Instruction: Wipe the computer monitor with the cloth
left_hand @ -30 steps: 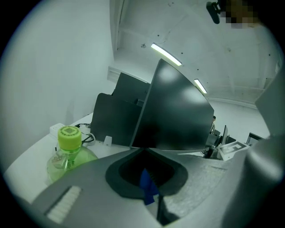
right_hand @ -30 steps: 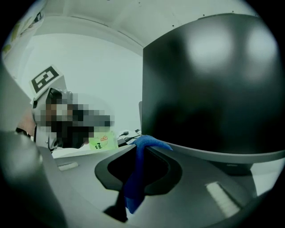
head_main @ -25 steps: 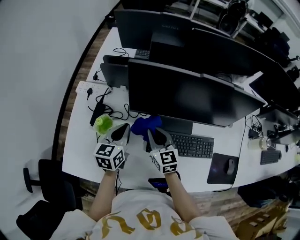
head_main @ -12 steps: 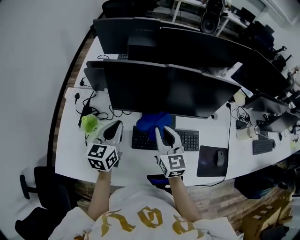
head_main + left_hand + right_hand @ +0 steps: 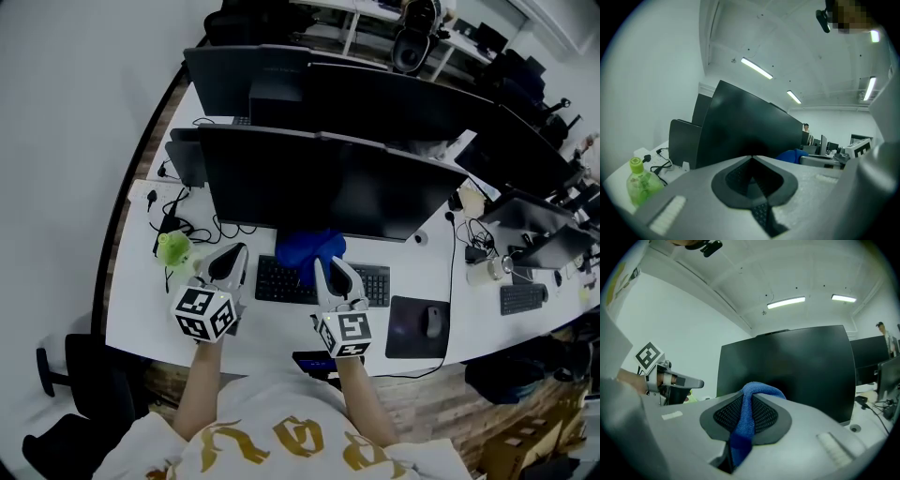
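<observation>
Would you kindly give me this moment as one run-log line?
right gripper: jaws shut on blue fabric cloth | left gripper: jaws shut, empty | wide black computer monitor: cloth near lower edge, contact unclear

Green bottle (image 5: 173, 248) left of keyboard (image 5: 277, 281) — black cables (image 5: 180, 223) behind bottle — mouse (image 5: 432, 322) on dark mousepad (image 5: 405, 335).

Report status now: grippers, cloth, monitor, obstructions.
Right gripper shut on blue cloth, at the monitor's lower edge; contact unclear. Left gripper shut, empty. Keyboard below, green bottle left; nothing blocking the screen.
</observation>
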`<action>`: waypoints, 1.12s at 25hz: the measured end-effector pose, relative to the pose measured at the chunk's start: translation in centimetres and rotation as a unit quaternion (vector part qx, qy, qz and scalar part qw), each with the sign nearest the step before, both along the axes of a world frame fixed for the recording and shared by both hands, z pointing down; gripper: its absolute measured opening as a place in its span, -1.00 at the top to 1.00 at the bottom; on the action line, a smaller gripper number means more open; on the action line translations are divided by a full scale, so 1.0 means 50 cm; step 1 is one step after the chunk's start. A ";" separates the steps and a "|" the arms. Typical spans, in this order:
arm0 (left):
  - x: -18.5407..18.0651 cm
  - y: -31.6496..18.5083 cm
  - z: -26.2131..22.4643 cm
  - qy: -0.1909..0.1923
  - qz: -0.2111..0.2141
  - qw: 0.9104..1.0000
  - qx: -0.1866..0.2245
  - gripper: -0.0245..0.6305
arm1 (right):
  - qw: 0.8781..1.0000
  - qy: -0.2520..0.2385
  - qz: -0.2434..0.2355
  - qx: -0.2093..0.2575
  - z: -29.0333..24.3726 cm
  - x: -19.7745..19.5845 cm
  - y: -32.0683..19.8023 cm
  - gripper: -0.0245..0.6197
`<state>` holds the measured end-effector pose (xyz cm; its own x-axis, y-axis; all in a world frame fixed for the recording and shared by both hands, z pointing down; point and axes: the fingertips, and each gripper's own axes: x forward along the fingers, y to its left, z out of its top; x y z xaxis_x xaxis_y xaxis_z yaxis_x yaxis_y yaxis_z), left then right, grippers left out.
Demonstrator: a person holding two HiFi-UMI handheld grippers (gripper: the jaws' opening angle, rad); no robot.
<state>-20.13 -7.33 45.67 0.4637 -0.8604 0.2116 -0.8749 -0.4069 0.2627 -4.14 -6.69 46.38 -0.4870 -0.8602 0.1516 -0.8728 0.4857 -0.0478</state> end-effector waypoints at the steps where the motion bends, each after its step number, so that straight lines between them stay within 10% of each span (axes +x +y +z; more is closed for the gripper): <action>1: 0.000 0.001 0.001 0.000 -0.002 1.000 -0.001 0.92 | 1.000 -0.001 0.000 -0.001 0.001 0.001 0.000 0.70; 28: 0.004 -0.005 0.013 -0.005 0.008 1.000 -0.011 0.92 | 1.000 -0.012 -0.004 -0.022 0.026 -0.006 0.000 0.70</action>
